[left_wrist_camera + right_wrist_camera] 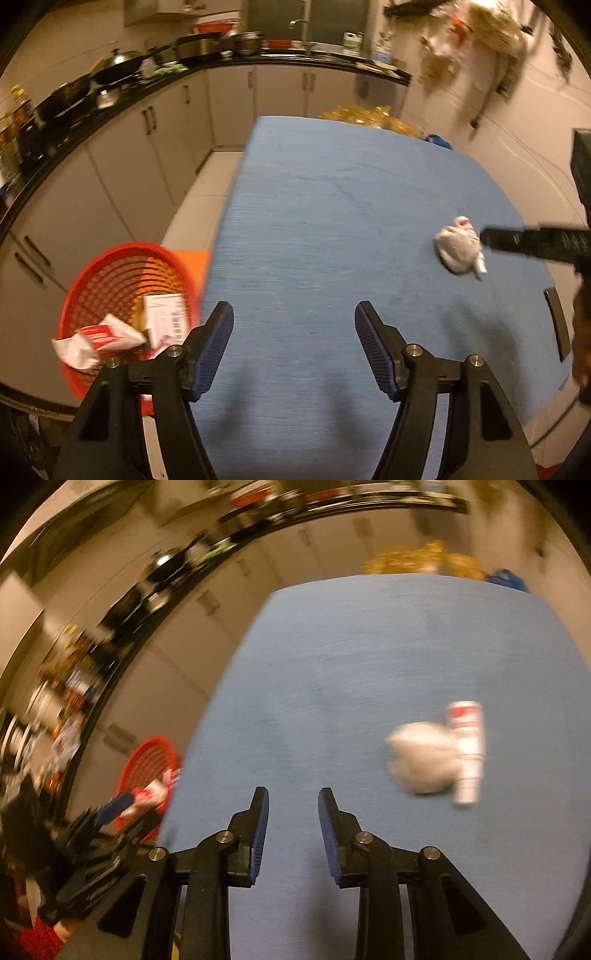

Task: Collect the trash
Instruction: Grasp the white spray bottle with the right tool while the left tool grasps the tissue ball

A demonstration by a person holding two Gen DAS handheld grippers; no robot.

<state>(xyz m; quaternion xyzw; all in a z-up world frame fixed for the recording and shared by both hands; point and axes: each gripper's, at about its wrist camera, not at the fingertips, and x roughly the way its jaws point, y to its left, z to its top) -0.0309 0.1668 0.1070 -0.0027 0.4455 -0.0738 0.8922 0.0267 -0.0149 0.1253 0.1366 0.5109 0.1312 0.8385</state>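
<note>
A crumpled white wad of trash [458, 251] with a red-and-white tube [480, 264] against it lies on the blue table [332, 206] at the right. It also shows in the right wrist view [424, 760], with the tube [467, 753] on its right. A red mesh basket [122, 288] beside the table's left edge holds a box and wrappers. My left gripper [294, 317] is open and empty over the table's near left part. My right gripper [293, 801] is open and empty, left of the wad; one finger [517, 240] reaches it in the left wrist view.
A dark kitchen counter [110, 92] with pots and bottles curves along the left and back. White cabinets stand below it. Yellow bags [369, 114] sit beyond the table's far edge. A dark flat object [557, 321] lies at the table's right edge.
</note>
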